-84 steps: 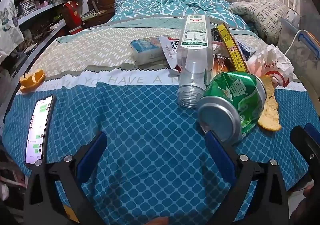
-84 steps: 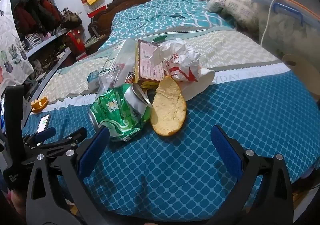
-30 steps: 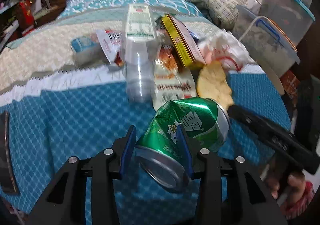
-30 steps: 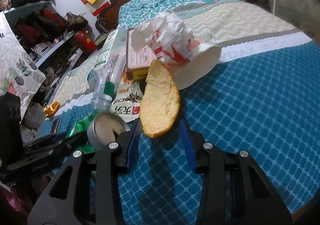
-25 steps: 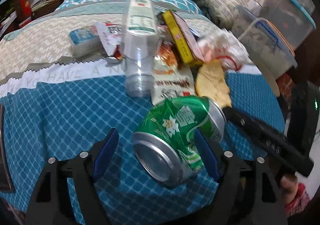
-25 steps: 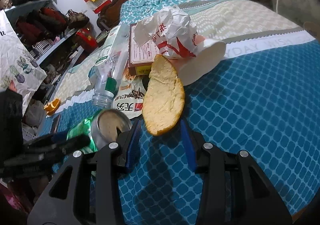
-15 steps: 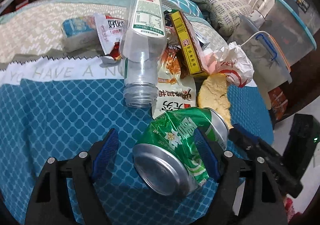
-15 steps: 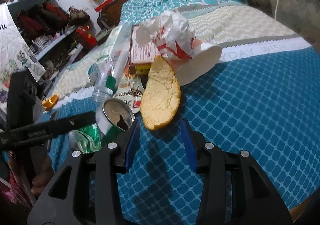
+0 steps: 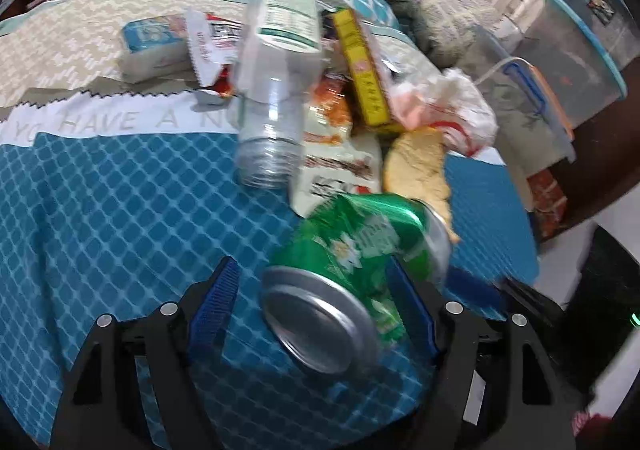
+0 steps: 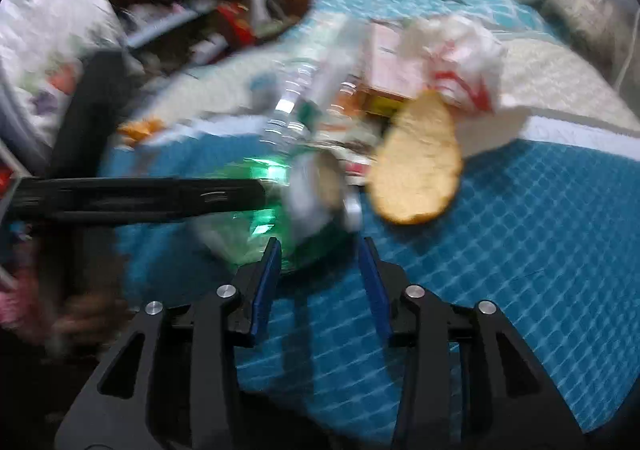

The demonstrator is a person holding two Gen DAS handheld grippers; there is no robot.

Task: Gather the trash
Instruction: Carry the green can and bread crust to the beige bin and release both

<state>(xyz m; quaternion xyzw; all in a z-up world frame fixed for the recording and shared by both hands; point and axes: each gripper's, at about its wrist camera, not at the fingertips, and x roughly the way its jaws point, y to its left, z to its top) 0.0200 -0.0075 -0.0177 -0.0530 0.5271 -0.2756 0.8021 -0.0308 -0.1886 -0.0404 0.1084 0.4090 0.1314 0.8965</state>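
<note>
a crushed green can (image 9: 360,274) that was pinched in the left gripper (image 9: 316,314) a second ago now sits loose between that gripper's blue pads, which have spread wide; the pad on the right side of the left wrist view lies against or just beside the can's flank while the other pad stands apart from it, so the can looks released rather than gripped, resting on the blue patterned bedspread (image 9: 120,209) near the bed's front edge. meanwhile the right gripper (image 10: 320,266) has swung over from the flat piece of bread (image 10: 416,165) it was facing and now points at the can's opened top end, its jaws closing with the can just ahead of their tips and nothing yet pressed between the pads. in the blurred right wrist view the left gripper's black finger reaches in from the left and meets the can. this reads as a handover, or a second grip on the can, at the start of the clean-up: the clear plastic bottle (image 9: 276,89), the yellow box (image 9: 360,69), the snack wrapper (image 9: 340,165), the crumpled white bag (image 9: 452,105) and the bread lie in a heap behind it, uncollected. both grippers tilt steeply down at the bed, converging on the can from opposite sides, and a hand (image 10: 88,314) shows dimly at the lower left behind the left tool.
</note>
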